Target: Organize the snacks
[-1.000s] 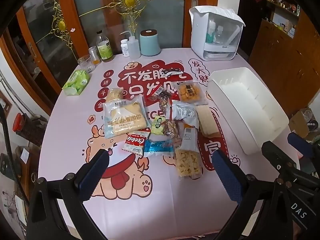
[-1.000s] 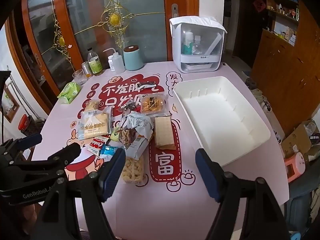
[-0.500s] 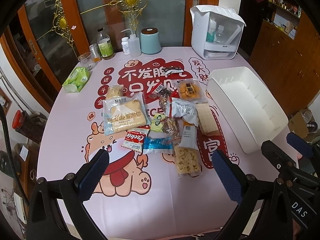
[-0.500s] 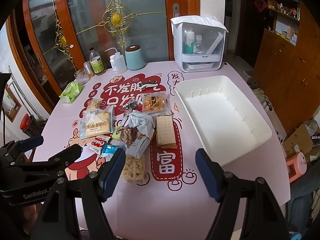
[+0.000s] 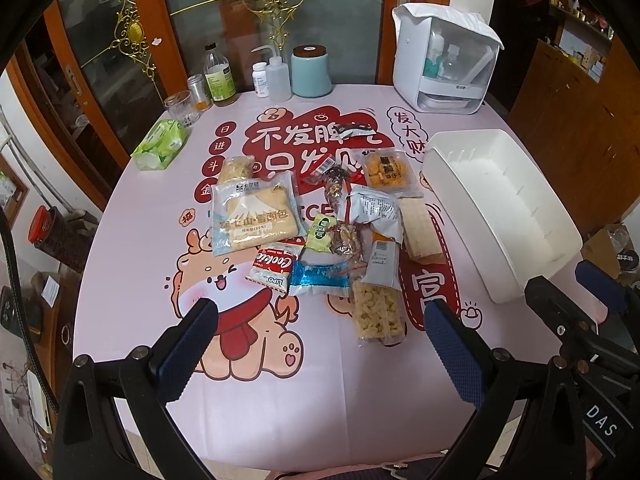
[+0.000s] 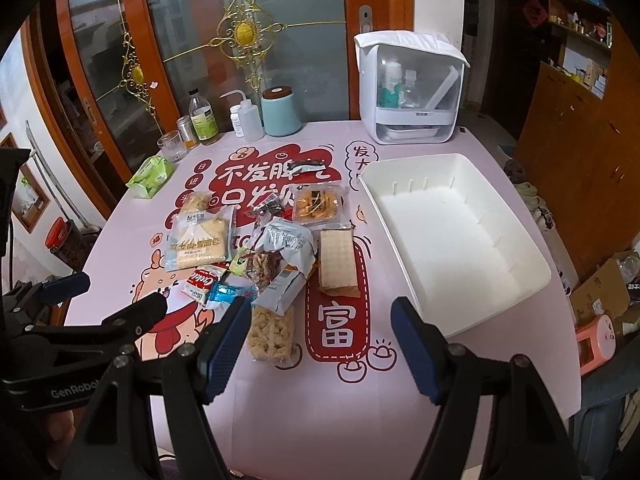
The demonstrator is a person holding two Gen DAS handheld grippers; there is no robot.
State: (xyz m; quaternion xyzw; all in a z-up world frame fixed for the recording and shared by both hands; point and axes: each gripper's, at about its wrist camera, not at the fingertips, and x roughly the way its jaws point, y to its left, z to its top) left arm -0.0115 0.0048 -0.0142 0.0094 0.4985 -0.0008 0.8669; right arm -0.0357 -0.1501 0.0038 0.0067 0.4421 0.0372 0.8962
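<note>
Several snack packets lie in a loose heap mid-table: a large bread pack [image 5: 254, 216] [image 6: 200, 242], a red-and-white Coolcle packet [image 5: 272, 268], a blue packet [image 5: 320, 278], a clear puffed-snack bag [image 5: 378, 312] [image 6: 272, 330], a cracker stack [image 5: 418, 228] [image 6: 338, 262] and an orange-snack pack [image 5: 388, 170] [image 6: 318, 204]. An empty white bin [image 5: 500, 208] [image 6: 452, 240] stands to their right. My left gripper [image 5: 320, 332] is open and empty, above the near table edge. My right gripper [image 6: 322, 326] is open and empty, near the puffed-snack bag.
Along the far edge stand bottles [image 5: 218, 74], a glass [image 5: 182, 108], a teal canister [image 5: 310, 70] and a white dispenser box [image 5: 444, 62]. A green tissue pack [image 5: 160, 148] lies at far left. A small dark wrapper [image 5: 352, 130] lies on the printed pink tablecloth [image 5: 280, 400].
Both grippers have drawn back and up a little, so the table looks slightly farther away. Nothing on the table has moved.
</note>
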